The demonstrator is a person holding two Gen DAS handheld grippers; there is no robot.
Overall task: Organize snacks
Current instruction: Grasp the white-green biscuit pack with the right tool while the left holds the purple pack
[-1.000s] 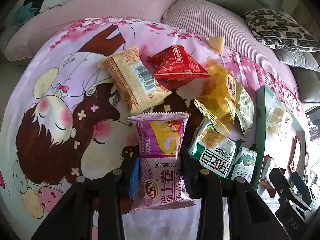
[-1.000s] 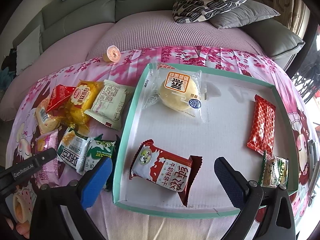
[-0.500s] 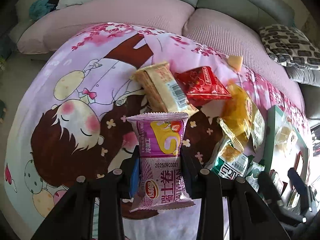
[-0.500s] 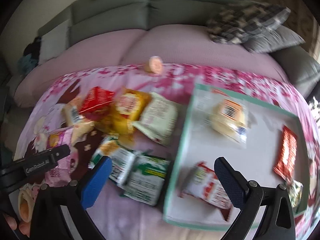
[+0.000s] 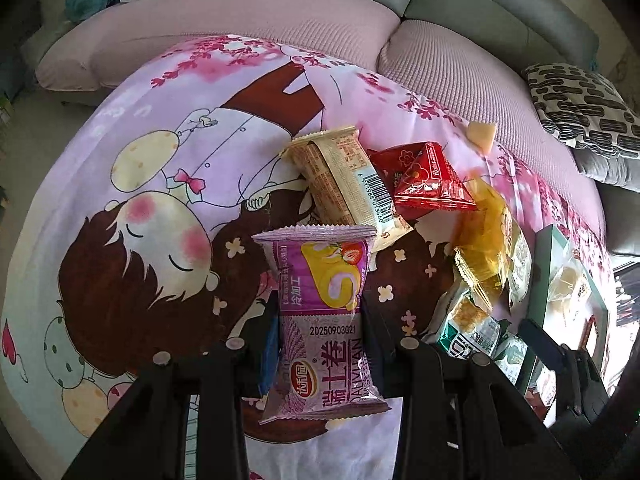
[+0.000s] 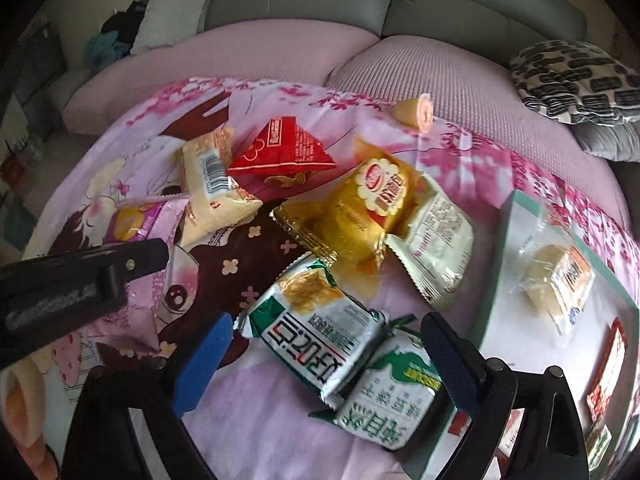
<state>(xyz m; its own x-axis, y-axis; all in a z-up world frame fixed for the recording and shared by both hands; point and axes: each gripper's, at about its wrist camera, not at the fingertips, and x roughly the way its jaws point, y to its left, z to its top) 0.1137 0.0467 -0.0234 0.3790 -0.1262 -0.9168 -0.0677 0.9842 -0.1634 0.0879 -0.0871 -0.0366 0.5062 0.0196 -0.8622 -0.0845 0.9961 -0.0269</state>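
Note:
My left gripper (image 5: 320, 320) is shut on a purple swiss-roll packet (image 5: 324, 312) and holds it above the cartoon sheet. The same packet shows in the right wrist view (image 6: 140, 224) behind the left gripper's arm. My right gripper (image 6: 324, 336) is open, its blue pads either side of a green-and-white biscuit packet (image 6: 316, 336) and a second green-and-white packet (image 6: 384, 404). A beige packet (image 6: 212, 176), a red triangular packet (image 6: 284, 156), a yellow packet (image 6: 360, 212) and a white packet (image 6: 436, 240) lie beyond. The teal tray (image 6: 496, 264) sits at the right.
The tray holds a wrapped bun (image 6: 556, 280) and a red packet (image 6: 608, 364). A small round sweet (image 6: 416, 112) lies at the sheet's far edge. A pink sofa cushion (image 6: 440, 80) and a patterned pillow (image 6: 576, 80) lie behind.
My right gripper has swung left from over the tray to above the green-and-white packets. My left gripper has lifted and drawn back with the purple packet in it.

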